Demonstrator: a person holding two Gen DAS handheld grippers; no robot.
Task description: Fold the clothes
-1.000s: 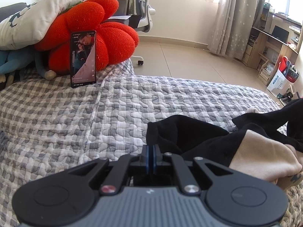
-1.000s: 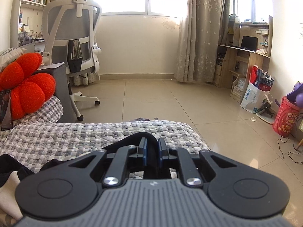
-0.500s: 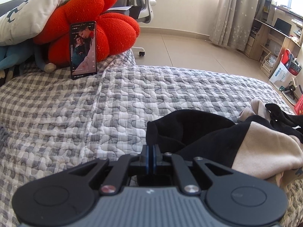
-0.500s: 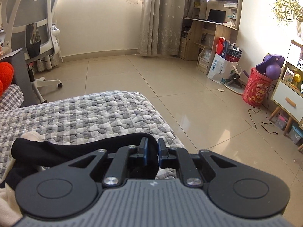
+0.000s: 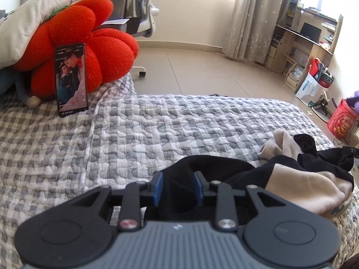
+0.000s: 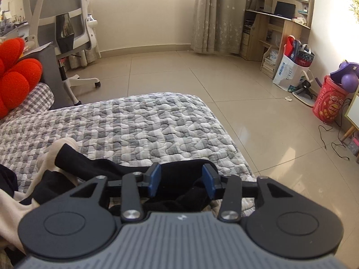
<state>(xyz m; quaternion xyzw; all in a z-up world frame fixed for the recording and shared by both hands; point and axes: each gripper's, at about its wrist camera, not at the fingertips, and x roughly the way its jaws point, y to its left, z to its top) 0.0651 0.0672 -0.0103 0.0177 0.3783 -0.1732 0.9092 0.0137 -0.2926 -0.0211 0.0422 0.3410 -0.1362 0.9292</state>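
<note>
A black and beige garment lies crumpled on the grey-and-white quilted bed, at the near right in the left wrist view. My left gripper is open, its blue pads apart, with a black fold of the garment lying between them. In the right wrist view the garment spreads from the left to the middle near the bed's right edge. My right gripper is open too, with black cloth bunched between its pads.
A red flower cushion and a white pillow sit at the bed's far left, with a phone propped against the cushion. An office chair stands on the tiled floor. A desk, bags and a red bin are at the right.
Both grippers were shut on the black cloth and have opened, letting it go. The garment now rests on the bed. The right view has swung back left.
</note>
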